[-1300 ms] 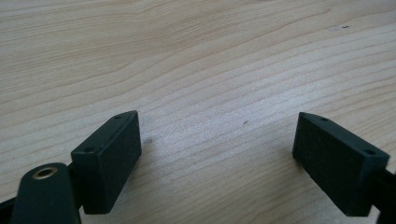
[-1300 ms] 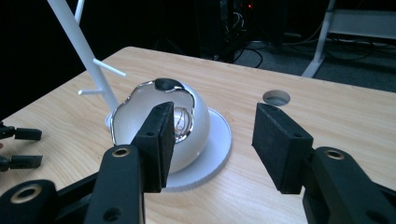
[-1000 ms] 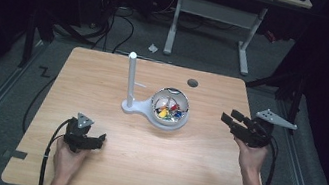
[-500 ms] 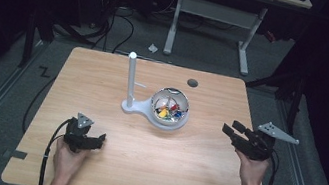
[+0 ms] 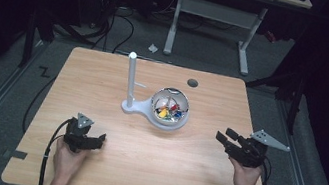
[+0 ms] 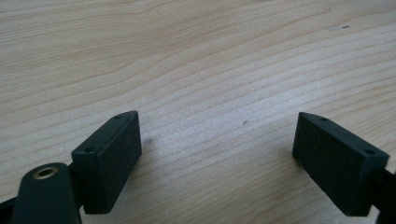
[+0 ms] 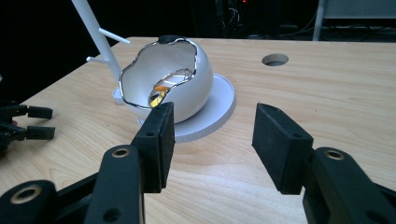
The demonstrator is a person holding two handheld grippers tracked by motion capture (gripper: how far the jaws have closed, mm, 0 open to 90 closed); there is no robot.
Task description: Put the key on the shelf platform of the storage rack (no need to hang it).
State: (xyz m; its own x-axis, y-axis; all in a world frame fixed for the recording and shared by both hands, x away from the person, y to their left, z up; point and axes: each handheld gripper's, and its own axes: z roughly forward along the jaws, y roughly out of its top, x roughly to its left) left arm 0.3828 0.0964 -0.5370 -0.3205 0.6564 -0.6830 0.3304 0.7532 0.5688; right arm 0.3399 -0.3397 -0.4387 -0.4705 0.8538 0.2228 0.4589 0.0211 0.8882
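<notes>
A white egg-shaped bowl (image 5: 170, 107) with a jagged rim holds several small coloured pieces and stands on a white round base (image 7: 219, 109) at the table's middle. A white post (image 5: 130, 76) with short pegs rises beside it on the left. My left gripper (image 5: 98, 139) rests low on the wood near the front left, open, with nothing between its jaws (image 6: 217, 149). My right gripper (image 5: 225, 135) hovers at the front right, open and empty, pointing toward the bowl (image 7: 163, 84).
The wooden table (image 5: 103, 82) has a round cable hole (image 5: 192, 83) behind the bowl. Cables trail from both grippers off the front edge. A desk frame (image 5: 216, 15) and dark floor lie beyond the table's far edge.
My right gripper has dropped lower and come nearer the front edge. The left gripper has stayed in place.
</notes>
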